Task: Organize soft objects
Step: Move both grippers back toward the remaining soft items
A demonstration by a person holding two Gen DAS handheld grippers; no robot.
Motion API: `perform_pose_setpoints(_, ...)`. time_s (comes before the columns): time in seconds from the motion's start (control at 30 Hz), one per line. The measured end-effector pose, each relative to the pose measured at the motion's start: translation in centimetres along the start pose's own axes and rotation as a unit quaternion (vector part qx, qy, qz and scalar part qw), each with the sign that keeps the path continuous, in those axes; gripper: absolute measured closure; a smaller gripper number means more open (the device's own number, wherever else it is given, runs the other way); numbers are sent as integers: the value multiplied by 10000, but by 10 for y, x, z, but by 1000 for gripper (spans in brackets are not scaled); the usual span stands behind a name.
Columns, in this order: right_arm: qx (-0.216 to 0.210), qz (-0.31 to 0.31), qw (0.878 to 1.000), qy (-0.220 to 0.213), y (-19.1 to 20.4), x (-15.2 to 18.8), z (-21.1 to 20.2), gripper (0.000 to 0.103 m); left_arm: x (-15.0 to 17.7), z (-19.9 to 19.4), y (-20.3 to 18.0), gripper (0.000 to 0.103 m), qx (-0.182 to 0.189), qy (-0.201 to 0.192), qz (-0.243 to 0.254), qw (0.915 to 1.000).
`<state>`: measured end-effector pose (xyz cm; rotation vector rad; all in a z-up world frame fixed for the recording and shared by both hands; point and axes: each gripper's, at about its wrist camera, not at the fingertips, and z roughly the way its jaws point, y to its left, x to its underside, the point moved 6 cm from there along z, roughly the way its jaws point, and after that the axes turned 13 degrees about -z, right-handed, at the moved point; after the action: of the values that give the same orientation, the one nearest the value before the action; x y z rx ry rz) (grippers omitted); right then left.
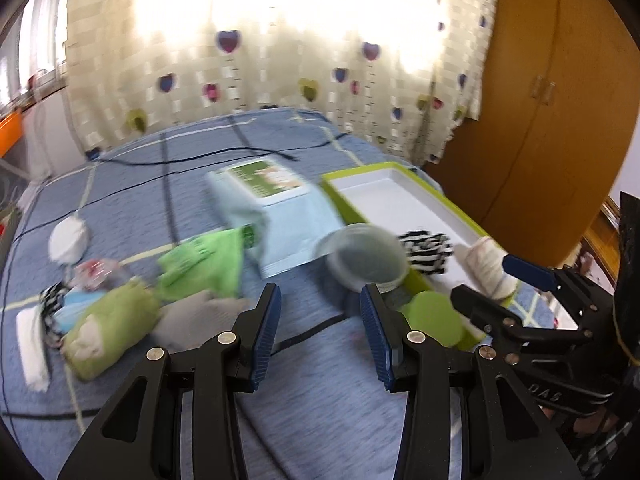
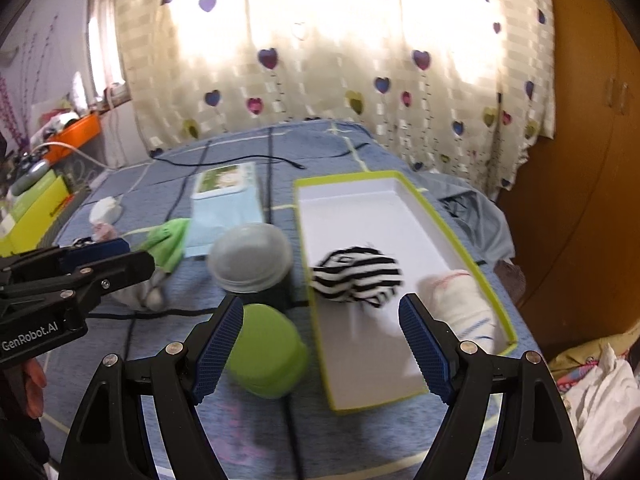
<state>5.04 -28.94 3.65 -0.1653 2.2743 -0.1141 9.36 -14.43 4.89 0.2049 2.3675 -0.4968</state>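
A green-rimmed white tray (image 2: 384, 216) lies on the blue bed; it also shows in the left wrist view (image 1: 384, 192). In it lie a black-and-white striped sock ball (image 2: 356, 276) (image 1: 426, 250) and a white rolled sock (image 2: 460, 304) (image 1: 492, 266). At the left, a heap of soft things: a green roll (image 1: 112, 328), a grey sock (image 1: 192, 312), a green cloth (image 1: 204, 264), a white ball (image 1: 68, 240). My left gripper (image 1: 320, 336) is open and empty above the bed. My right gripper (image 2: 320, 344) is open and empty just in front of the striped ball.
A clear plastic tub (image 1: 366, 258) (image 2: 250, 256) and a green lid (image 2: 266, 354) (image 1: 434, 316) lie left of the tray. A light-blue wipes pack (image 1: 272, 208) (image 2: 226, 204) lies behind. A black cable (image 1: 192, 158) crosses the bed. A wooden wardrobe (image 1: 540, 92) stands at the right.
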Motion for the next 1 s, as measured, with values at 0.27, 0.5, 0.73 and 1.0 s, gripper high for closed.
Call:
perform_pose_setpoints(0.27,-429,-331,9985,-91,46,-15,10,22,5,-22,51,60,-329,-264,-336,9985)
perform_pose_setpoints(0.5,-741,-591,9955,-90,84,-25,23,22,7,-37,102,60,-642,-369,-664,9950)
perform_pose_setpoints(0.73,-1161,-947,9887,-35,126,-32,40,22,10,-43,145,60,-875,-396,-866,9916)
perform_pose_setpoints(1.0,-1411,-1203,9825,145,159,-36,67,22,10,-32,173,60,-798,-201,-1014,9914)
